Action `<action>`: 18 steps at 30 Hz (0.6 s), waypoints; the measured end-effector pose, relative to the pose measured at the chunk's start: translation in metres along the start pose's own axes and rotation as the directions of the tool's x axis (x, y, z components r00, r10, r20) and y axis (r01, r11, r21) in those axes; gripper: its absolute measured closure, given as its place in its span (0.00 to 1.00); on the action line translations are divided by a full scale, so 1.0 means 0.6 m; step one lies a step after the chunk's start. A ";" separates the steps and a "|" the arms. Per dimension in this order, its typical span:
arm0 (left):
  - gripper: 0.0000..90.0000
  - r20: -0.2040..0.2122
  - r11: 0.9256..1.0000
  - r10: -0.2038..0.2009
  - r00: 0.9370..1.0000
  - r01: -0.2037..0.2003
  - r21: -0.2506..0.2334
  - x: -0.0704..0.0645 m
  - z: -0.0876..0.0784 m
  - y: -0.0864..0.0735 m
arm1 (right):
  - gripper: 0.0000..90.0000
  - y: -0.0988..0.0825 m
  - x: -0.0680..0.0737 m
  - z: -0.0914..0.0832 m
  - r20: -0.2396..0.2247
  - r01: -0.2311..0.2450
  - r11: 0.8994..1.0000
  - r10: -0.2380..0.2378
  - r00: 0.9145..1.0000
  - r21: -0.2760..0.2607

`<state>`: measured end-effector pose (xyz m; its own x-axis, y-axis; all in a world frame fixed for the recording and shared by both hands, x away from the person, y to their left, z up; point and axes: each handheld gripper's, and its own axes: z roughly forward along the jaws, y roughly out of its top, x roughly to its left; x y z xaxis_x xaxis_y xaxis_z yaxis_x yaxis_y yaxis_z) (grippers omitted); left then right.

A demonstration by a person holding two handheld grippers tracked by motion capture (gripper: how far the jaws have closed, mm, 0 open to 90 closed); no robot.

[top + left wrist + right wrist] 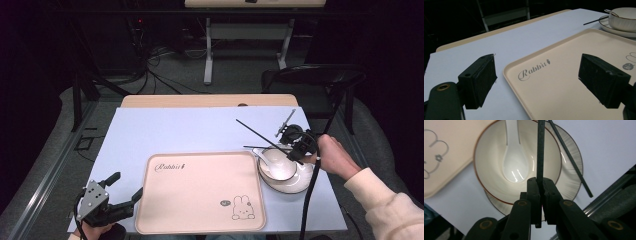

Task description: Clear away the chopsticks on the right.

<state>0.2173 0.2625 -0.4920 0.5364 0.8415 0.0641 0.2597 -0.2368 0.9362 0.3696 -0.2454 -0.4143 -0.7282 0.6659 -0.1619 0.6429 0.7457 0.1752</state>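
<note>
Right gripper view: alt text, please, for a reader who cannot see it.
The right gripper is clamped on one black chopstick above a cream bowl holding a white spoon. The bowl sits on a plate, across which the second chopstick lies.

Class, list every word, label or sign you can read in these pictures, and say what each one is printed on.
"Rabbit", in script with a small carrot mark after it: on the beige tray, near its far left corner.
Small round dark badge beside the rabbit drawing on the tray: too small to read.
Nothing else carries readable text.
</note>
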 end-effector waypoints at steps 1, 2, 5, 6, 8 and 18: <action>0.16 -0.001 1.000 0.001 1.000 -0.001 0.001 0.000 0.000 0.000 | 0.94 0.001 0.004 0.000 -0.015 -0.004 1.000 0.004 1.000 -0.003; 0.16 -0.001 1.000 0.001 1.000 -0.001 0.000 0.000 0.000 0.000 | 0.94 0.002 0.008 -0.003 -0.024 0.001 1.000 -0.001 1.000 -0.001; 0.16 -0.003 1.000 0.002 1.000 -0.002 0.002 0.000 0.000 0.000 | 0.94 0.005 0.022 -0.004 -0.041 -0.027 1.000 0.027 0.999 -0.009; 0.16 -0.001 1.000 0.002 1.000 -0.002 0.000 0.000 0.000 0.000 | 0.94 0.006 0.026 -0.003 -0.033 -0.036 0.999 0.036 0.999 -0.011; 0.16 -0.002 1.000 0.001 1.000 -0.001 0.000 0.000 0.000 0.000 | 0.94 0.008 0.035 -0.001 -0.051 -0.051 0.999 0.050 0.997 -0.007; 0.16 -0.002 1.000 0.002 1.000 -0.002 0.001 0.000 0.000 0.000 | 0.94 0.015 0.080 -0.001 -0.161 -0.156 0.985 0.143 0.977 -0.068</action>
<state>0.2172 0.2626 -0.4920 0.5349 0.8423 0.0668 0.2591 -0.2388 0.9359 0.3403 -0.2067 -0.4199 -0.6573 0.7533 0.0229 0.7308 0.6296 0.2637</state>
